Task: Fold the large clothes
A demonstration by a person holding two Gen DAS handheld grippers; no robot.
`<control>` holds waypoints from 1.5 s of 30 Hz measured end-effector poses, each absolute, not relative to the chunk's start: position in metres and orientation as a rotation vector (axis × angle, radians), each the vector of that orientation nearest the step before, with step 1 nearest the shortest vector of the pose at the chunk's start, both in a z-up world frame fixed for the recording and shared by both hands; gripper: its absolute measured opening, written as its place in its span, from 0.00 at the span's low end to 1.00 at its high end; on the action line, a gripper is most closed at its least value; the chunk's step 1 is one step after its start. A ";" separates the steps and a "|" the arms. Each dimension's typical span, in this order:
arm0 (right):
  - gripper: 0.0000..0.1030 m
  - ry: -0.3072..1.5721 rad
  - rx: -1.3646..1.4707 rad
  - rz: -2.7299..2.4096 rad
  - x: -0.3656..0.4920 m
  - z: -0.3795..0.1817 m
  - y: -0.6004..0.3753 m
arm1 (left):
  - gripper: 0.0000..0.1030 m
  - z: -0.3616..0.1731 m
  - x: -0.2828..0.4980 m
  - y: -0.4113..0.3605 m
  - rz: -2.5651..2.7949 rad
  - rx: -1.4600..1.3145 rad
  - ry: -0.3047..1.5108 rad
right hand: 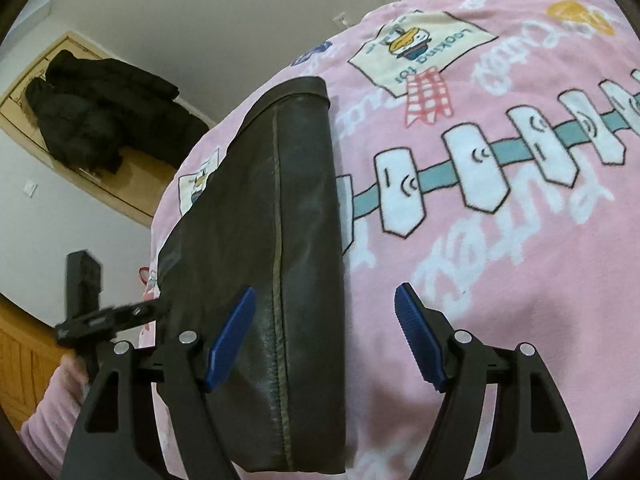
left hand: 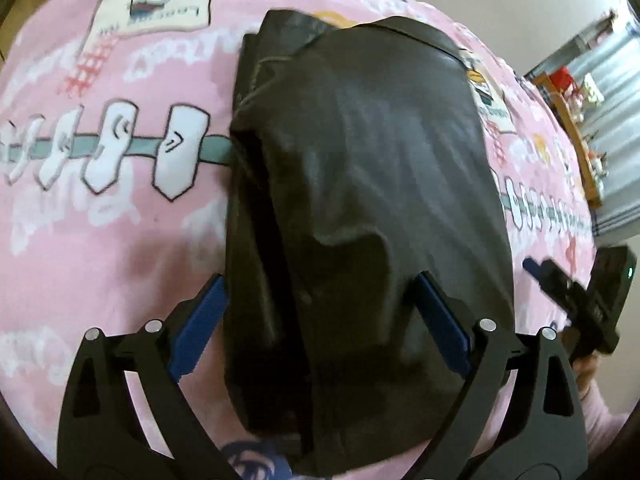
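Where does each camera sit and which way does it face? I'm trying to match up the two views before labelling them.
Left wrist: on the left gripper, looking steeply down over its open blue fingers at the folded dark garment on the pink blanket; the right gripper and a pink sleeve show at right.
Right wrist: on the right gripper, angled down along the garment's stitched edge; the left gripper and a sleeve show at left.
Shared: garment, blanket, each other's gripper.
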State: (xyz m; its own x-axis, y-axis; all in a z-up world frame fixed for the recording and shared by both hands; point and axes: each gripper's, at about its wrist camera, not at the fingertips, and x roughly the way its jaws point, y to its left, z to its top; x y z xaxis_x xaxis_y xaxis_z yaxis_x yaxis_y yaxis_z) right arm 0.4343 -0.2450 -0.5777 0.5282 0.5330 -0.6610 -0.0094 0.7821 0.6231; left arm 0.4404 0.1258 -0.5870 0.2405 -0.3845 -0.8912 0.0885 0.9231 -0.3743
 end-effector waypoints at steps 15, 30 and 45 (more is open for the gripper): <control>0.77 1.039 0.602 0.485 0.483 -0.603 -0.223 | 0.95 -0.646 0.460 0.146 -0.529 -0.388 1.369; 0.93 1.018 0.538 0.577 0.500 -0.628 -0.198 | 0.95 -0.658 0.465 0.142 -0.507 -0.498 1.428; 0.60 0.984 0.518 0.595 0.497 -0.616 -0.191 | 0.77 -0.648 0.446 0.136 -0.433 -0.541 1.417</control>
